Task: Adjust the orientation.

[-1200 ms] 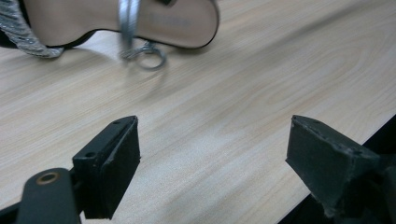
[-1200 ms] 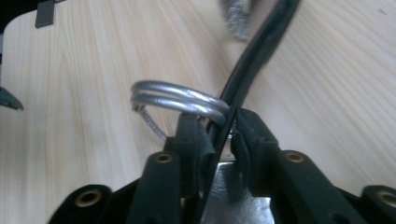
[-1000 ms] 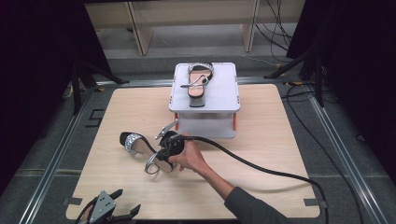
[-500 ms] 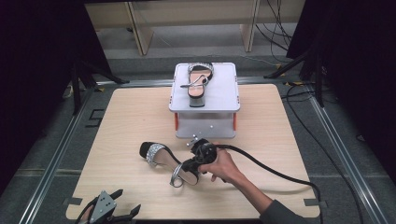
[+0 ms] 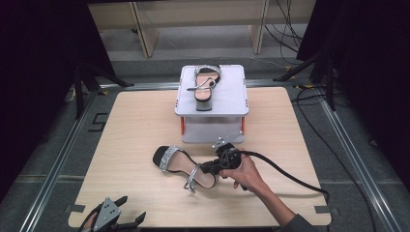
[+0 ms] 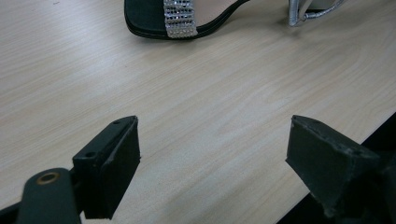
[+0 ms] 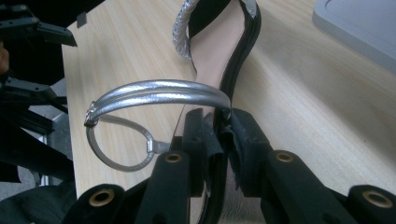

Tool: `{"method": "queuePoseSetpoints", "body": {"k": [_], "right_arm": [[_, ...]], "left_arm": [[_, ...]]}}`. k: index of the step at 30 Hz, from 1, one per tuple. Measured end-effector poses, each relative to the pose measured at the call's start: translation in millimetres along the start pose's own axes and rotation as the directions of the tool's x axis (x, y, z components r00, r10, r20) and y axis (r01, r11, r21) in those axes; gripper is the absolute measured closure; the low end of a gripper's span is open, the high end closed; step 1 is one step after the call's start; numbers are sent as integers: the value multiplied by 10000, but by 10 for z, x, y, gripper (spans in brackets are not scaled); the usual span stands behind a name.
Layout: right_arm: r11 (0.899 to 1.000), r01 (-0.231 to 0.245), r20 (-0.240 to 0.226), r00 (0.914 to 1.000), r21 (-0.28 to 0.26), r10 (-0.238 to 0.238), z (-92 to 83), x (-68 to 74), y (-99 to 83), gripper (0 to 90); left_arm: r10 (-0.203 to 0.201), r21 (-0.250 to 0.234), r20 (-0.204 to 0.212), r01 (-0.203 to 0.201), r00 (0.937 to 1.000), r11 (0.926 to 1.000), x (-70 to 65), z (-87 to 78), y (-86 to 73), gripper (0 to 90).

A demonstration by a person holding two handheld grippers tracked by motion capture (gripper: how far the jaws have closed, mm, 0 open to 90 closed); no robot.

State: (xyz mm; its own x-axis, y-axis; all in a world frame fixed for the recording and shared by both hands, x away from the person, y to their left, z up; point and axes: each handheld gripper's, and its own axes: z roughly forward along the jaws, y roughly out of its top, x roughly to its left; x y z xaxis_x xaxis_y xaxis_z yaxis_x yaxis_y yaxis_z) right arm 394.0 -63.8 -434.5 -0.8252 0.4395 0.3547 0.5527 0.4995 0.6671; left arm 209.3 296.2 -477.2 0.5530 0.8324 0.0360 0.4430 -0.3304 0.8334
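Observation:
A black high-heeled sandal [image 5: 179,163] with a sparkly toe strap and a silver ankle strap lies on the wooden table [image 5: 135,121], in front of the white box. My right gripper [image 5: 207,168] is shut on the heel end of this sandal [image 7: 219,56], its jaws clamping the heel cup just under the silver ankle strap [image 7: 159,93]. A matching sandal [image 5: 205,84] rests on top of the white box [image 5: 227,104]. My left gripper [image 5: 116,220] hovers open at the table's front left edge, nothing between its fingers; the sandal's toe [image 6: 173,18] lies ahead of it.
The white box stands at the back centre of the table on red feet. A black cable [image 5: 290,176] trails from the right gripper across the table's right side. Dark stands and cables surround the table on the floor.
My right gripper has dragged the sandal to the right across the table, from left of centre to in front of the box. The left gripper has stayed put.

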Motion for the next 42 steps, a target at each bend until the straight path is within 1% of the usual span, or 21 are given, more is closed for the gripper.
{"method": "queuePoseSetpoints", "body": {"k": [1,3,7,12,15,18,20,21,23,24,25,27,28,29,30,32,35,36,37,39,42], "right_arm": [[10000,29,-51,10000,-25,-29,-3,-10,-7,774],[9998,-202,-7,9998,-41,202,-12,7,-25,774],[10000,73,267,9996,51,-74,-18,5,-19,769],[9983,-112,616,9981,578,76,19,-103,-43,786],[9988,-389,-60,9992,311,391,22,-152,-108,793],[9989,-215,62,9998,415,212,2,-115,-111,794],[9984,-15,113,9999,572,8,-12,-34,-131,790],[9974,431,-61,9991,573,-428,-10,33,-168,787],[9976,84,-51,10000,690,-81,-19,95,-193,784],[9971,454,-26,9990,606,-453,-25,134,-209,751],[9970,322,-1,9995,703,-323,-41,161,-216,729],[9964,614,30,9981,577,-616,-38,167,-224,714],[9938,854,806,9926,706,-911,-85,233,-227,685],[9886,1348,1166,9830,671,-1419,-111,250,-213,680],[9841,1702,1370,9749,500,-1756,-146,261,-201,680],[9829,1798,1435,9724,404,-1838,-177,274,-190,675],[9745,2212,1899,9558,389,-2245,-199,307,-177,663],[9745,2212,1899,9558,389,-2245,-199,307,-177,663],[9656,2544,2025,9441,535,-2600,-181,299,-178,660],[9620,2666,2136,9380,590,-2730,-158,297,-182,658],[9635,2594,2048,9415,663,-2676,-138,310,-185,658]], "left_arm": [[159,96,-57,-159,9999,9998,13,-5,-1,169],[-40,-27,-9,40,10000,10000,2,2,-5,169],[-23,10,1,23,10000,10000,1,1,-1,169],[162,185,-85,-160,9998,9997,20,-6,1,168],[-23,2,8,23,10000,10000,1,4,5,169],[80,137,-35,-80,10000,9999,15,-5,6,168],[-121,-21,18,121,9999,9999,3,-5,8,169],[-83,-94,-30,82,10000,9999,5,-2,7,168],[-184,-151,12,184,9998,9997,1,0,8,168],[-181,-149,-14,181,9998,9997,1,0,9,168],[-157,-132,-115,155,9998,9998,11,-6,10,167],[-167,-90,-173,166,9997,9998,18,-9,12,164],[-298,-125,-299,295,9991,9995,26,-8,14,162],[-391,-230,-295,384,9988,9990,27,-5,15,160],[-157,55,-407,159,9990,9999,53,-17,19,157],[-402,-109,-410,398,9984,9991,41,-5,16,156],[-515,-276,-554,501,9971,9984,57,10,30,155],[-515,-276,-554,501,9971,9984,57,10,30,154],[-577,-232,-640,564,9963,9981,69,21,44,154],[-564,-172,-701,553,9959,9983,87,31,56,154],[-597,-113,-731,590,9955,9982,91,50,66,153]]}}
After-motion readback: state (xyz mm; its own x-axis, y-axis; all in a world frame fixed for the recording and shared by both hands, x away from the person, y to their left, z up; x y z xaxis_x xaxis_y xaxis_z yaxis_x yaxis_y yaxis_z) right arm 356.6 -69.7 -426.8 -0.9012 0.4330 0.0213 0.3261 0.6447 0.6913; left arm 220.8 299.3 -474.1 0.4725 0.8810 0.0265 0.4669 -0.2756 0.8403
